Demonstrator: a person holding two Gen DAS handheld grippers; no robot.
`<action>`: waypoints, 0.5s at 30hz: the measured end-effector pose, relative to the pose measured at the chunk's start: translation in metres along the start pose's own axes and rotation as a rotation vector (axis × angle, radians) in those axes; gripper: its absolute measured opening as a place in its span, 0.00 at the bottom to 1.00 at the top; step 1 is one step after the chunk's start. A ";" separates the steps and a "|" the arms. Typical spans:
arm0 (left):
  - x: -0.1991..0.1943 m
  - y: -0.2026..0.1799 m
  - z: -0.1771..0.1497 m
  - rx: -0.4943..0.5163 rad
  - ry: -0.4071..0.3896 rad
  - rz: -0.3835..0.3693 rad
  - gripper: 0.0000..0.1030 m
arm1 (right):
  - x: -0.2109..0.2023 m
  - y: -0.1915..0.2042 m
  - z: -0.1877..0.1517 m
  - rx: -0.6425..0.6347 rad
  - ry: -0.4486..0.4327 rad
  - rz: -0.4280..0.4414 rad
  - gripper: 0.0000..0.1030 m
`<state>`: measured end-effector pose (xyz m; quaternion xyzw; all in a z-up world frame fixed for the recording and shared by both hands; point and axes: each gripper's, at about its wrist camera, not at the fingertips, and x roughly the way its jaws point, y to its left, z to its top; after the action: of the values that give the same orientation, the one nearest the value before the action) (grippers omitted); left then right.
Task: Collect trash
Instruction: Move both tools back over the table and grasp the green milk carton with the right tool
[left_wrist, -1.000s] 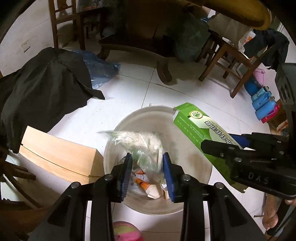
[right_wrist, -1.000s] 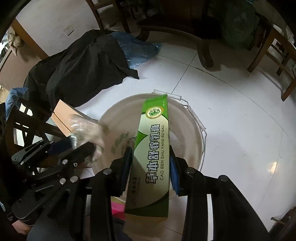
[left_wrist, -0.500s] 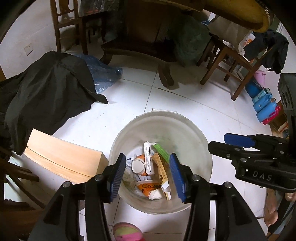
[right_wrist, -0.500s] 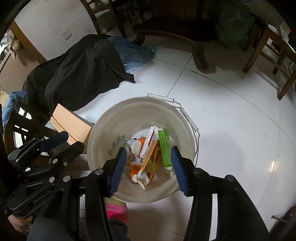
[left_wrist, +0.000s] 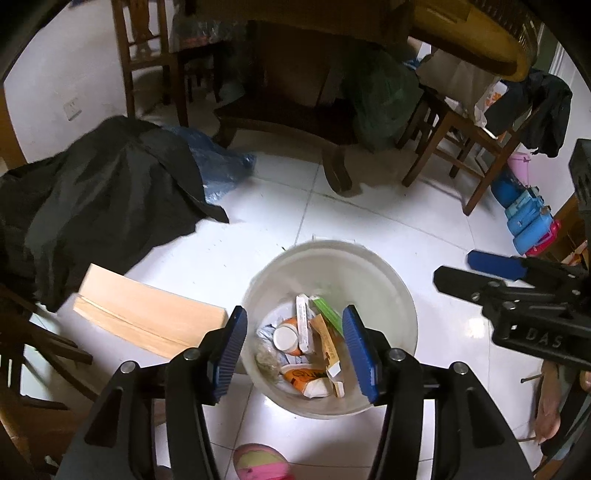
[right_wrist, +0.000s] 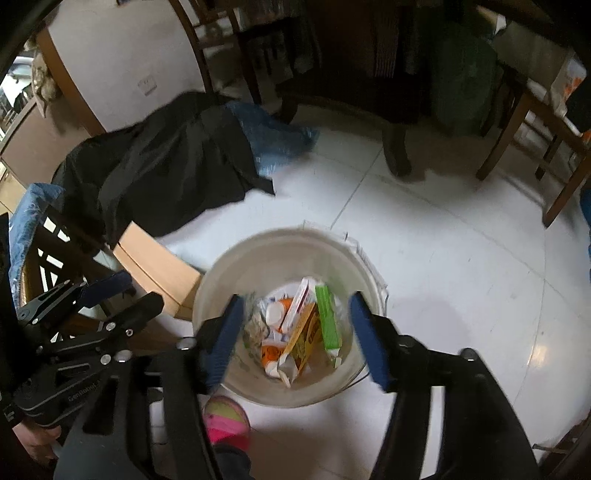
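Both grippers hang above a round, pale plastic bucket (left_wrist: 404, 295) standing on the white tiled floor (left_wrist: 369, 229). The left gripper (left_wrist: 300, 349) has its blue-padded jaws spread wide with nothing between them, and the right gripper (right_wrist: 300, 338) is likewise spread and empty; in the left wrist view the right gripper shows at the right edge, its blue pad and black frame beside the bucket. The trash lies at the bottom of the bucket: a long green carton (right_wrist: 328, 319) leaning along the right side, a yellow-brown carton (right_wrist: 304, 338) just beside it with its torn end toward the camera, a narrow white box (left_wrist: 302, 325) with red print, a white-lidded orange cup (left_wrist: 286, 336), another orange and white wrapper (left_wrist: 306, 380) nearer the camera, and a crumpled clear plastic wrapper (left_wrist: 269, 363) on the left. A thin wire handle (right_wrist: 373, 273) hangs down the bucket's far right rim. To the left of the bucket a flat light wooden board (left_wrist: 147, 314) rests on the floor, close to the bucket wall, and beyond it lies a heap of black cloth (left_wrist: 99, 199) with a crumpled blue plastic bag (left_wrist: 221, 166) against its far edge. A pink and yellow slipper (left_wrist: 260, 461) shows at the bottom edge, near the bucket. Dark wooden chairs (left_wrist: 454, 147) and a heavy table base stand farther back
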<state>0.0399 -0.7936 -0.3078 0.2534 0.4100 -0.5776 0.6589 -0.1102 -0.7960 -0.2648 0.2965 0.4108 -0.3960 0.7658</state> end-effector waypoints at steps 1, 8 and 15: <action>-0.011 0.002 0.000 0.000 -0.016 0.012 0.54 | -0.011 0.004 0.001 -0.012 -0.042 -0.009 0.62; -0.100 0.026 -0.001 -0.023 -0.148 0.108 0.59 | -0.077 0.044 0.011 -0.084 -0.258 0.023 0.67; -0.211 0.065 -0.018 -0.060 -0.288 0.252 0.61 | -0.138 0.109 0.021 -0.177 -0.416 0.137 0.70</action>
<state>0.0989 -0.6490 -0.1509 0.1974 0.2936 -0.5083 0.7851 -0.0572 -0.7062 -0.1210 0.1673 0.2562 -0.3580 0.8822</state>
